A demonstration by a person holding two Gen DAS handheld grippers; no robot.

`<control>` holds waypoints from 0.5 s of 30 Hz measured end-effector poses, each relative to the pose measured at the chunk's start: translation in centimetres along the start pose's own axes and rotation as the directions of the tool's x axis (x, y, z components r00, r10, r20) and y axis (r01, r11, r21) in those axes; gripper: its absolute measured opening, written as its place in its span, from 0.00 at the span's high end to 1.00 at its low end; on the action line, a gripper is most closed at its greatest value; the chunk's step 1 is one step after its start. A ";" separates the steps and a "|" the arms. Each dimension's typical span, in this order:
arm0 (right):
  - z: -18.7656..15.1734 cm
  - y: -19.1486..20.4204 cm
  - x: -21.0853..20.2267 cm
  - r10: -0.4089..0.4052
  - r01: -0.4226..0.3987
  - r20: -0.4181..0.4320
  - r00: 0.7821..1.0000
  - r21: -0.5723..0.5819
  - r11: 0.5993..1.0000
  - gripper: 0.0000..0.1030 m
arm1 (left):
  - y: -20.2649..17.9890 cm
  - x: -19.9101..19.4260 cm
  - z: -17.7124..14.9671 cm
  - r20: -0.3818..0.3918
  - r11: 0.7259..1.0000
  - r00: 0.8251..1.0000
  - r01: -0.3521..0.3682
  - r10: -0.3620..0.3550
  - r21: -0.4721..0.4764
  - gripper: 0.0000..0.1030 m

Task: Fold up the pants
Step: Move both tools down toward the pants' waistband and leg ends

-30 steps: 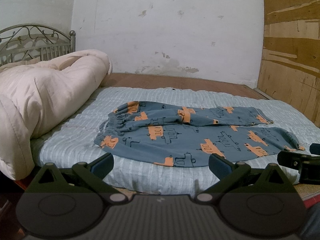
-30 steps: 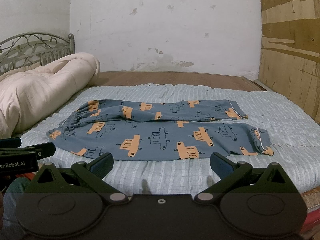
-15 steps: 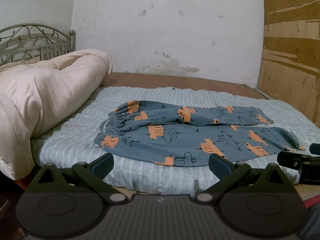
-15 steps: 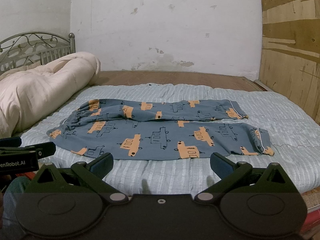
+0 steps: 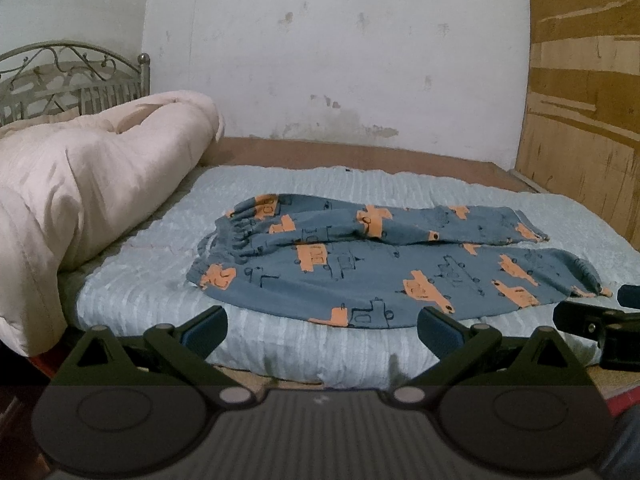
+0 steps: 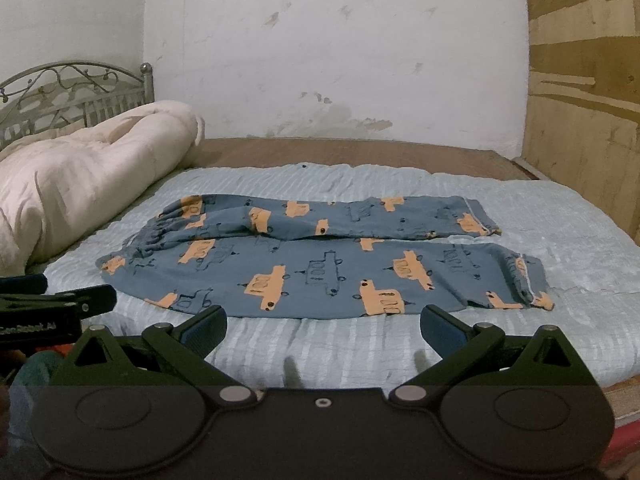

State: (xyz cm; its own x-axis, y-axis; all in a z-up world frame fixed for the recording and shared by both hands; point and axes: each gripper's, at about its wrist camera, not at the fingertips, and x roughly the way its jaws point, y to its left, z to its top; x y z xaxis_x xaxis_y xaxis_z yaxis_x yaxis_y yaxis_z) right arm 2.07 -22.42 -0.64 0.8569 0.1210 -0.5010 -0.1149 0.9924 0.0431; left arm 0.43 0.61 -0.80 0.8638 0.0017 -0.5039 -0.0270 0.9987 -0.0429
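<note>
The left tongs [image 6: 60, 304] bear white lettering, too cut off and blurred to read.

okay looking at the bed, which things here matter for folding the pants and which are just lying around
Part of the job:
blue patterned pants, spread flat
light blue mattress pad beneath them
left claw, open
right claw, open

Just lying about:
rolled cream comforter
metal headboard
plywood panel

Blue pants [image 5: 384, 268] with orange prints, flat, legs side by side
</note>
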 end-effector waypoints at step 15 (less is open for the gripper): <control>2.7 -0.7 6.0 0.002 -0.001 -0.109 0.994 0.011 1.000 0.01 | 0.3 6.3 2.7 -0.096 1.000 0.995 -0.008 0.008 -0.004 0.00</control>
State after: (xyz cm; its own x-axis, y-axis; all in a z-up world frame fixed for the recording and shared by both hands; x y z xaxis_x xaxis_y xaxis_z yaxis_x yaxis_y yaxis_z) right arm 8.66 -22.29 -1.31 0.7969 0.1200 -0.5921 -0.1100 0.9925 0.0532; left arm 7.17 1.10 -1.69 0.8113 0.0048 -0.5847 -0.0364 0.9984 -0.0424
